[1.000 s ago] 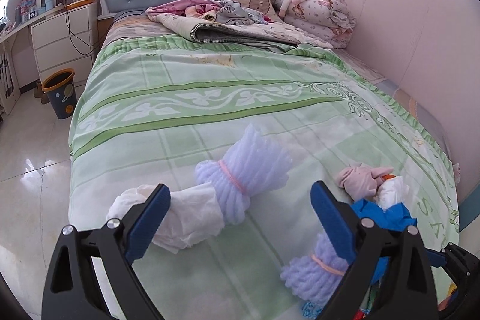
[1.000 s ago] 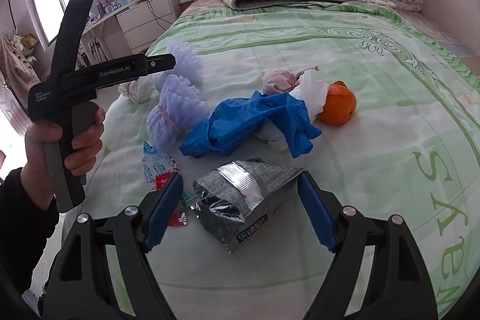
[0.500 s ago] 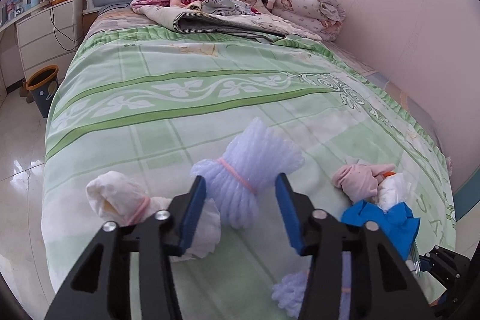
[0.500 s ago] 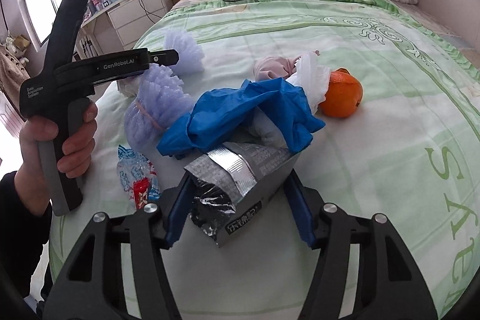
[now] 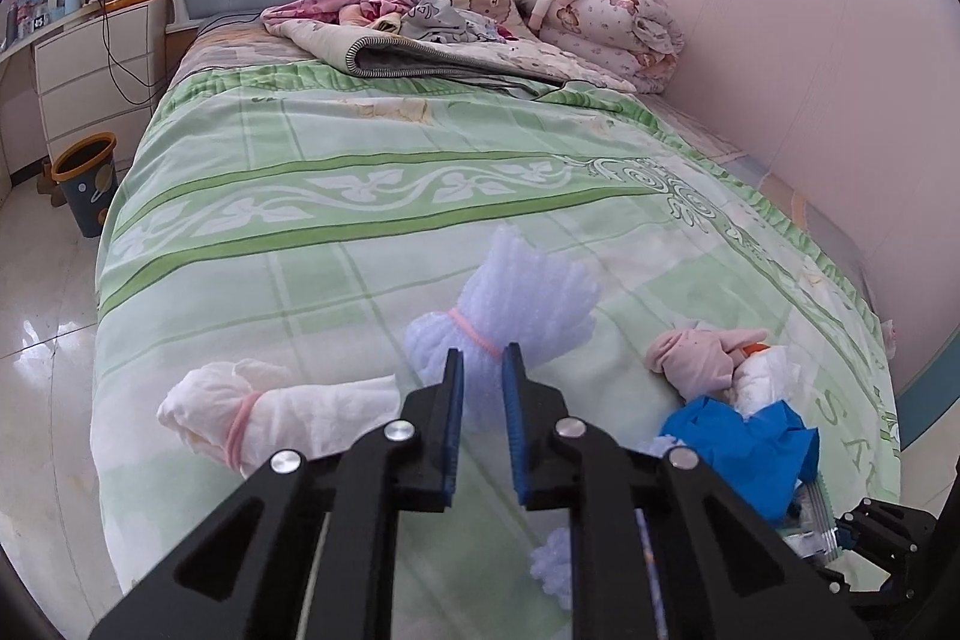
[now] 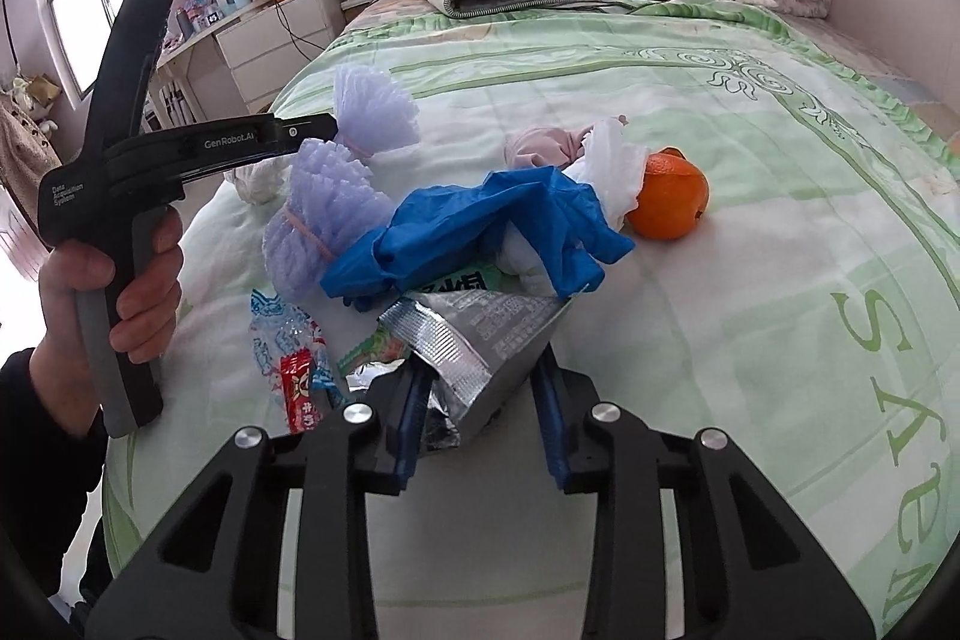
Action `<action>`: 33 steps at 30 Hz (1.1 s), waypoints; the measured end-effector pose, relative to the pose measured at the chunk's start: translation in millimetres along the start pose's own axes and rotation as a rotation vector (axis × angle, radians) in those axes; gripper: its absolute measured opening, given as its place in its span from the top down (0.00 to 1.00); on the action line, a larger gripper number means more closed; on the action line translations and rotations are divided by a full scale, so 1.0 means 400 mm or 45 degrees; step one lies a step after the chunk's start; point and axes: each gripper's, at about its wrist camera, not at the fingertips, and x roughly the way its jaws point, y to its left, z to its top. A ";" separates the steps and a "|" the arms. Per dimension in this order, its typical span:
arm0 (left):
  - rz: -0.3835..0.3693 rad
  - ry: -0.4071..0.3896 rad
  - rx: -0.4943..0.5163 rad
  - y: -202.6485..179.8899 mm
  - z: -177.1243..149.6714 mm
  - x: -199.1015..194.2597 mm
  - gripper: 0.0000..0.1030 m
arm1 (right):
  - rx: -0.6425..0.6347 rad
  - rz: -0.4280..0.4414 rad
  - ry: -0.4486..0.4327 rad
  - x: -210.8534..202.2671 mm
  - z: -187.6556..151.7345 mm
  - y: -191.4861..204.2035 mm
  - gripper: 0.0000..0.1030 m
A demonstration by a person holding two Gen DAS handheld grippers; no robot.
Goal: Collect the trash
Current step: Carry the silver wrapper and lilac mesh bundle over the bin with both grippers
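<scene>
- Left claw: jaws have narrowed from wide apart a second ago to a tight pinch on the purple foam bundle, gripping it just below its pink band. The side view confirms the tips closed on that bundle.
- Right claw: jaws have drawn in from open to clamping the silver snack bag at its near end.
- Location: both items rest on the bed, among the blue glove, candy wrapper, orange and white tissue roll.
- Assessment: two pieces appear secured together; lifting is the likely next step. The bin stands on the floor, well apart from the pile.
- Risk: the glove overlaps the bag and may drag along.
</scene>
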 end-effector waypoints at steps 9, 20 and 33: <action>-0.014 -0.048 -0.015 -0.003 -0.002 -0.069 0.91 | 0.000 0.005 -0.041 -0.084 -0.009 0.007 0.70; -0.011 -0.122 -0.029 -0.007 -0.041 -0.224 0.91 | -0.007 0.013 -0.095 -0.205 -0.040 0.031 0.70; 0.013 -0.162 0.007 -0.065 -0.136 -0.387 0.91 | 0.001 0.027 -0.153 -0.352 -0.101 0.049 0.70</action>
